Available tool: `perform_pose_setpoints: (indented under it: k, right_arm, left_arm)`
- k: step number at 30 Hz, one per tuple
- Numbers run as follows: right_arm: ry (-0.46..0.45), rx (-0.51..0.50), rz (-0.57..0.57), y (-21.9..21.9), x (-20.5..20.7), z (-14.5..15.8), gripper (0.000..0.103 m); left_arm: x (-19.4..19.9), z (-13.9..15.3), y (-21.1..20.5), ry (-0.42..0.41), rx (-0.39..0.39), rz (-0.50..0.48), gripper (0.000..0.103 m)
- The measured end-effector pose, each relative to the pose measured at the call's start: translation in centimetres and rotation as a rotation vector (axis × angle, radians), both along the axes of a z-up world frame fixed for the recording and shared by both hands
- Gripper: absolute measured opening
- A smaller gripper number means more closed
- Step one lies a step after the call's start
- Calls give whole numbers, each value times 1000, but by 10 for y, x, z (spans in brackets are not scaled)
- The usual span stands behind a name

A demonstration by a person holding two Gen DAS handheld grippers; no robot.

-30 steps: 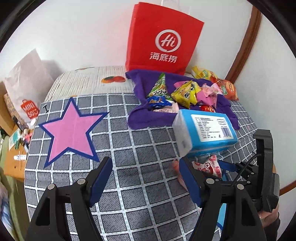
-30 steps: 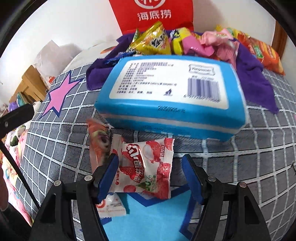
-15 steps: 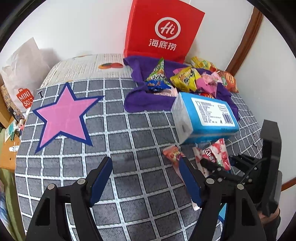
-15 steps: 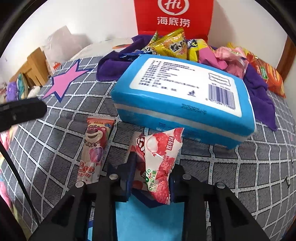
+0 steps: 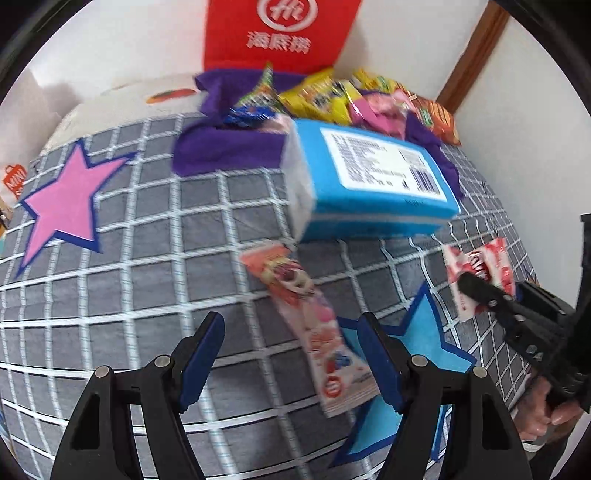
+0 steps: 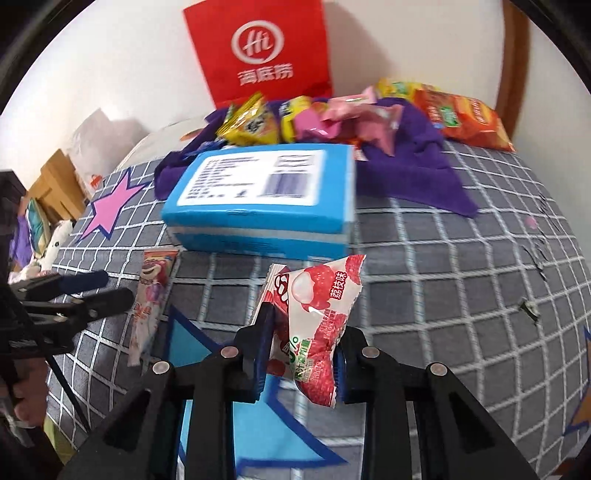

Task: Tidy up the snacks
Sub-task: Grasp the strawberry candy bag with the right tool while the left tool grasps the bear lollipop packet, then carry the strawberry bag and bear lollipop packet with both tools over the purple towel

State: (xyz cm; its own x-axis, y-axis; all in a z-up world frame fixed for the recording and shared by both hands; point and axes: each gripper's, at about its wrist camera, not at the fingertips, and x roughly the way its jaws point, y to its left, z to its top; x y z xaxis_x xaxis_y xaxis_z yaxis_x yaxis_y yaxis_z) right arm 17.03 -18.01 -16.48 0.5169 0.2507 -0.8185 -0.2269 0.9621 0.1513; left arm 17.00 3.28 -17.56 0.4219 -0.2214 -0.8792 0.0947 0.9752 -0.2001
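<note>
My right gripper is shut on a red and white lychee snack packet and holds it above a blue star patch; the same packet and gripper show at the right of the left wrist view. My left gripper is open, and a long pink bear-print snack packet lies between its fingers on the checked cloth; this packet also shows in the right wrist view. More snack bags are piled on a purple cloth at the back.
A blue tissue pack lies just beyond the pink packet, in front of the purple cloth. A red paper bag stands against the wall. A pink star patch is at the left. An orange chip bag lies far right.
My right gripper has closed on the lychee packet and lifted it off the cloth. My left gripper has moved right and forward, so the pink bear packet is now between its open fingers.
</note>
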Motion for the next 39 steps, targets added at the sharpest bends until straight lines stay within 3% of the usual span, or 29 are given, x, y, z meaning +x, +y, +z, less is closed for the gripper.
perform_pose_setpoints:
  k: [2, 6, 8, 13, 15, 22, 29, 39]
  right_arm:
    - [-4, 15, -9, -11, -3, 3, 28]
    - [-17, 10, -13, -23, -9, 6, 28]
    - [-19, 15, -14, -27, -10, 8, 28]
    - [-28, 23, -12, -35, -14, 11, 28]
    - [-28, 30, -14, -37, -14, 12, 28]
    - [-45, 32, -37, -37, -14, 26, 28]
    - [-87, 28, -56, -33, -14, 58, 28]
    - [-138, 37, -52, -19, -2, 103, 28]
  left_arm:
    - [3, -6, -10, 12, 11, -2, 72]
    - [7, -17, -21, 27, 46, 23, 56]
    - [7, -18, -26, 9, 90, 31, 54]
    - [11, -18, -28, 11, 125, 54, 22]
    - [12, -16, -23, 18, 106, 61, 19]
    - [-2, 8, -13, -12, 58, 46, 19]
    - [-14, 53, -3, -98, 4, 27, 19]
    - [6, 95, 1, -186, -18, 9, 19]
